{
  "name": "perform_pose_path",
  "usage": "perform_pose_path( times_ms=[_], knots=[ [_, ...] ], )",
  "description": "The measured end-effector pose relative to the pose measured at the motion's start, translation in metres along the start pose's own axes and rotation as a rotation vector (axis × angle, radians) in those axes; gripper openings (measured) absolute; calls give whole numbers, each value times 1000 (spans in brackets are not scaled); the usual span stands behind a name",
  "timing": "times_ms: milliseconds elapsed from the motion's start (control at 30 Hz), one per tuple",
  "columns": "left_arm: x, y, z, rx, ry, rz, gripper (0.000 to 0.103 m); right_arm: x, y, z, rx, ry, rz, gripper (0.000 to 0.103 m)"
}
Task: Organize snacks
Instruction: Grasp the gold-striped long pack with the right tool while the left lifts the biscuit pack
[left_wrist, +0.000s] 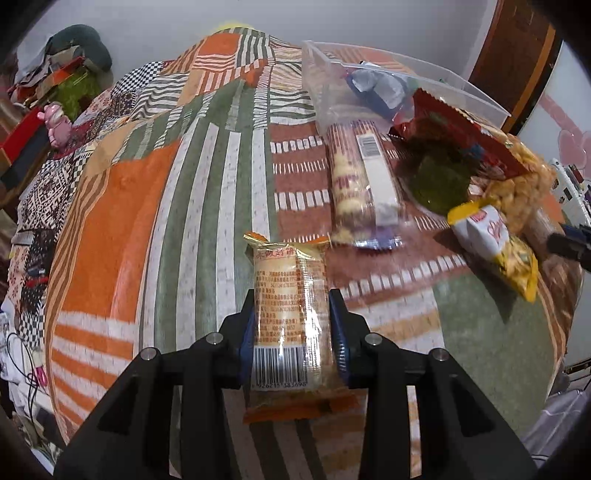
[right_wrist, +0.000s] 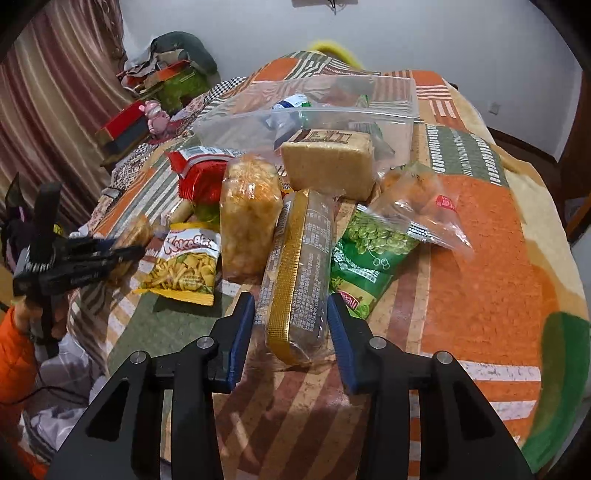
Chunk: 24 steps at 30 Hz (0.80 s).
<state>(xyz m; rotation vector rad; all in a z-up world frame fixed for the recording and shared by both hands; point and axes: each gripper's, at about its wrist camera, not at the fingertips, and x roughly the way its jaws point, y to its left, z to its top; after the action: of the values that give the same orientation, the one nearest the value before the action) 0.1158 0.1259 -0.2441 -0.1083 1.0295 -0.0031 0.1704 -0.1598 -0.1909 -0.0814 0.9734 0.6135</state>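
From the left wrist view, your left gripper (left_wrist: 293, 328) was pinching an orange-edged cracker packet (left_wrist: 290, 314), barcode toward the camera, its blue pads pressed against both long sides, above the patchwork blanket (left_wrist: 147, 206). The clear plastic bin (left_wrist: 369, 81) sat well ahead to the right, with a few wrappers already inside. I judge you were carrying that packet; the next move called for swinging it over the bin's rim.

From the right wrist view, your right gripper (right_wrist: 291, 328) stood spread around a long gold-banded packet (right_wrist: 299, 273), neither pad clearly touching it. It seemed ready for closing on that packet.
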Motion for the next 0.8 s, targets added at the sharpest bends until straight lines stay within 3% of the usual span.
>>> perform_pose_path(
  times_ms=[333,433,800],
  knots=[
    [1,0,-9,-5,-50,1,43,22,4,12,9,16,-24,39],
    [0,-2,-9,3,-57,5,36,26,8,8,-7,5,-56,35],
    [-21,-11,2,20,-94,14,35,-13,-3,7,30,-76,-70,33]
  ],
)
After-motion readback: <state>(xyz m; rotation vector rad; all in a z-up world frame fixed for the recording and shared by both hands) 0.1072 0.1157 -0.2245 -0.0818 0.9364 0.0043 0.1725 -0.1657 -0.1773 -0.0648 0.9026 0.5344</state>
